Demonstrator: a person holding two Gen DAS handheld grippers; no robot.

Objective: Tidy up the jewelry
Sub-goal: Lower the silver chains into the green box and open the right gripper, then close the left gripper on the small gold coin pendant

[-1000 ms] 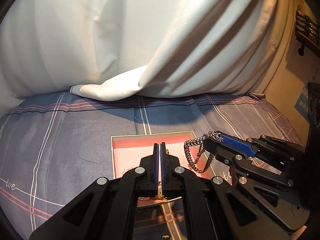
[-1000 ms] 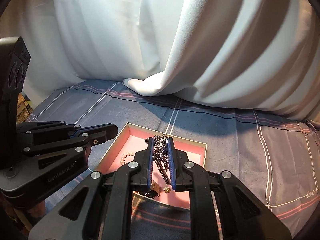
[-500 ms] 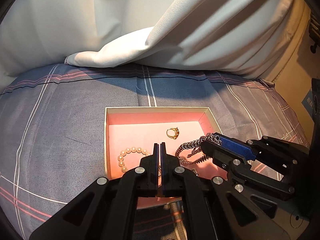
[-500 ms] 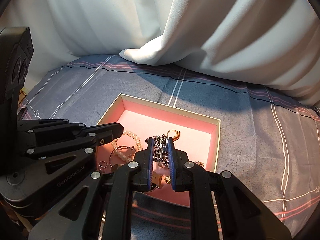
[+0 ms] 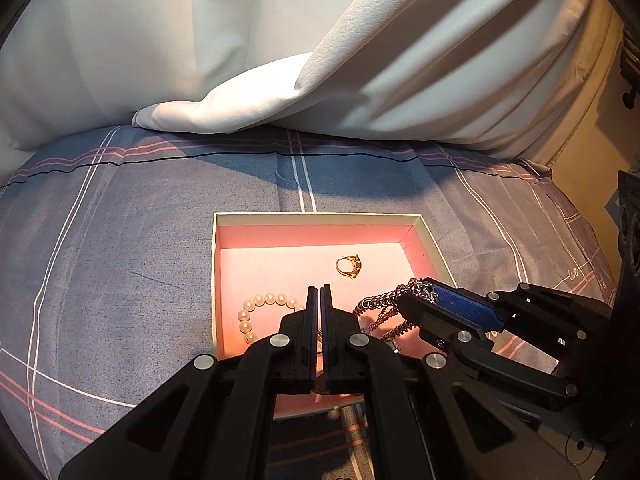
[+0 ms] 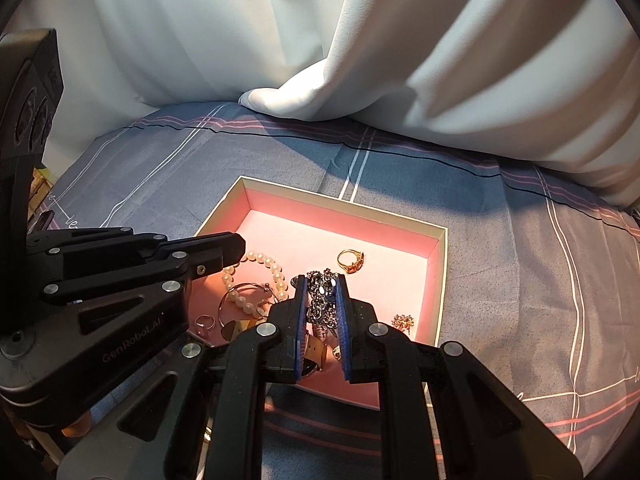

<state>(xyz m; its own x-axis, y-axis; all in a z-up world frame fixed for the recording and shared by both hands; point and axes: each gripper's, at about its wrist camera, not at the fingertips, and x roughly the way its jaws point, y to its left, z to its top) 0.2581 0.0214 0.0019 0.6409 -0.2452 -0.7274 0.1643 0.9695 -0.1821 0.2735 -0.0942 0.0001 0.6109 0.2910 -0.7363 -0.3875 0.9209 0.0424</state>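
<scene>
Now, chain vs right gripper: the silver chain sits bunched between the blue pads of the right gripper, pinched there, with loose links trailing below the fingertips onto the pink floor of the box.
Chain seen from the left wrist: it spills out of the right gripper's tip and drapes left and downward toward the left gripper, its loops touching or just above the box floor; which one cannot be told.
Chain's direction: in the right wrist view the long axis runs along the fingers, from the tips back toward the palm; the free end hangs low.
Left gripper: jaws pressed together, nothing visible between them, poised over the near half of the box beside the chain.
Box position: open, cream-rimmed, lying flat on the grey plaid bedspread, with the white curtain behind.
Pearl bracelet: curled in the box's left part, just left of the left gripper's tips.
Gold ring: alone toward the back of the box, apart from both grippers.
Other pieces: a thin silver hoop overlaps the pearls, and a small flower-shaped earring lies near the right wall.
</scene>
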